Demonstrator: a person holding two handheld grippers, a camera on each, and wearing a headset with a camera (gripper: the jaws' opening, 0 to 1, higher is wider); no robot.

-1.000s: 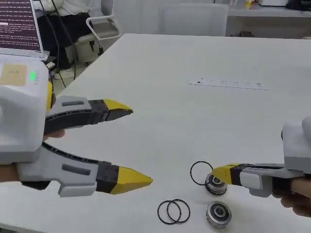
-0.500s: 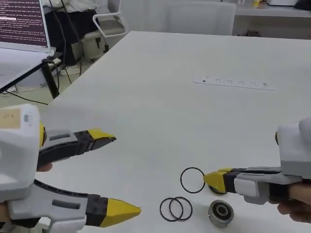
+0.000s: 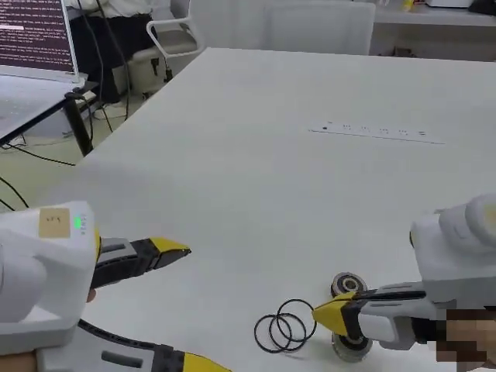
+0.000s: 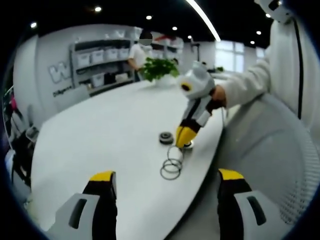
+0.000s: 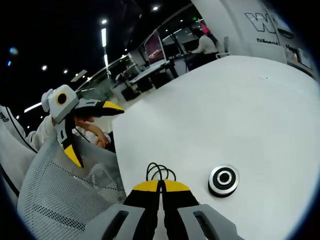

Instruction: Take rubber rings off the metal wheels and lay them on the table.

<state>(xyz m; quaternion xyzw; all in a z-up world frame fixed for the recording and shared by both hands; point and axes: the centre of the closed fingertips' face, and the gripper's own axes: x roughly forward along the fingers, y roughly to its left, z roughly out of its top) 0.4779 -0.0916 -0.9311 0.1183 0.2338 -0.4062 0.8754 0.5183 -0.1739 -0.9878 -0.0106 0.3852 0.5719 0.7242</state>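
Rings (image 3: 284,328) on table (image 3: 271,170); R tool (image 3: 317,314) closed.

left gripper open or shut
Open. The left gripper shows its two yellow-tipped jaws standing wide apart in its own view.

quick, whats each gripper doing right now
Left gripper: open, jaws wide apart, holding nothing.
Right gripper: jaws shut, seemingly pinching a rubber ring at the tips.
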